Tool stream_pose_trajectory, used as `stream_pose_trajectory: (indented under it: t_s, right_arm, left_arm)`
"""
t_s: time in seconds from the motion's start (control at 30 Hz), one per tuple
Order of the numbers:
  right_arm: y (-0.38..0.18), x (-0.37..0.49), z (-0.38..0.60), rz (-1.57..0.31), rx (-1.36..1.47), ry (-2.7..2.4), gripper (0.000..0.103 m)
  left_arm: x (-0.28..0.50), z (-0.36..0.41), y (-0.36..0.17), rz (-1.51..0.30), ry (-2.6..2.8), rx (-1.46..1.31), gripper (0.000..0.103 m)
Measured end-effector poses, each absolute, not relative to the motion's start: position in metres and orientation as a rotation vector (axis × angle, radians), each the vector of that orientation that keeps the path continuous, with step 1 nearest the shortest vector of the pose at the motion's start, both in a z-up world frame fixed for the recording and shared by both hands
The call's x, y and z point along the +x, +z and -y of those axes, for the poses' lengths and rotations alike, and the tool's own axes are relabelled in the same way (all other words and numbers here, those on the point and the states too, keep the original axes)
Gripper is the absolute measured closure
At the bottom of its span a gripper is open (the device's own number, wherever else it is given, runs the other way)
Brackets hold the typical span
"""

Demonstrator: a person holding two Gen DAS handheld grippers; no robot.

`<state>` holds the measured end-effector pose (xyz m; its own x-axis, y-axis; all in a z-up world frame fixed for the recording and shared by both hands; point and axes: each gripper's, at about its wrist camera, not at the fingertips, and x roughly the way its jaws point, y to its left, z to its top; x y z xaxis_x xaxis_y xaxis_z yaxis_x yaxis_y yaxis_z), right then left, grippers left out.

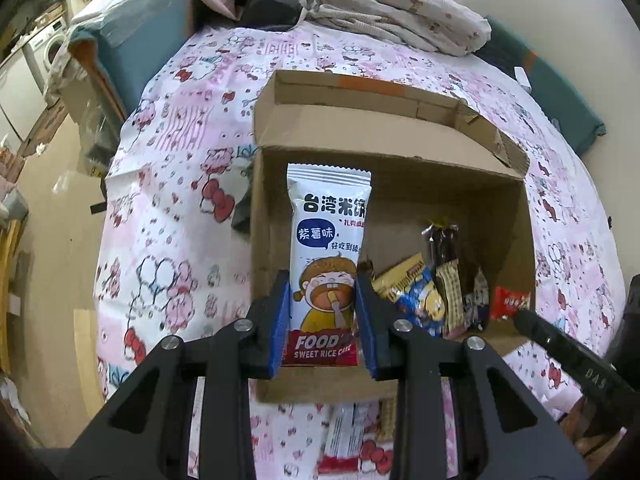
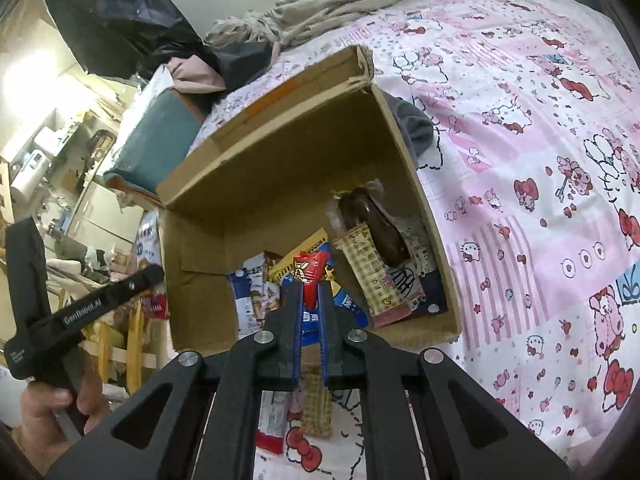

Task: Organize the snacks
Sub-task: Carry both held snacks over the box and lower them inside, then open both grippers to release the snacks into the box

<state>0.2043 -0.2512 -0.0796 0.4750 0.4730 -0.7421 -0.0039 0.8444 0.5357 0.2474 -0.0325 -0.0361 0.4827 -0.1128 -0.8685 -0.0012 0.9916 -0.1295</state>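
Here both grippers hang over the open brown cardboard box on the bed's pink cartoon-print sheet, seemingly ready to drop their loads inside. The left gripper has its jaws pinching the tall white rice-cake packet upright by its lower half; the right gripper has its jaws pressed onto a small red candy wrapper. Assorted packets already crowd the box's right half, so the bare left floor looks freer. More snacks wait below on the sheet.

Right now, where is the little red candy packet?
In the right wrist view, the little red candy packet is pinched in the right tool, over the cardboard box and the snacks inside.
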Motion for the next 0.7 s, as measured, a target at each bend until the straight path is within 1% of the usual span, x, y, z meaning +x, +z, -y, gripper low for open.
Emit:
stream_pose_trajectory:
  t_s: [0.2, 0.37, 0.6, 0.67, 0.7]
  right_arm:
    - [-0.095, 0.205, 0.244, -1.088, 0.495, 0.314, 0.096]
    - [-0.1, 0.207, 0.24, -1.104, 0.506, 0.328, 0.096]
    - [-0.107, 0.211, 0.242, -1.123, 0.523, 0.332, 0.095]
    - [-0.107, 0.211, 0.242, -1.123, 0.537, 0.346, 0.094]
    - [-0.106, 0.211, 0.242, -1.119, 0.541, 0.355, 0.091]
  left_arm:
    - [0.255, 0.041, -0.056, -1.031, -0.107, -0.1, 0.076]
    - [0.258, 0.044, -0.077, -1.074, -0.111, -0.057, 0.075]
    - [0.262, 0.041, -0.082, -1.087, -0.105, -0.099, 0.075]
    - [0.261, 0.042, -0.081, -1.086, -0.111, -0.093, 0.075]
    - [0.26, 0.042, -0.081, -1.082, -0.112, -0.086, 0.075]
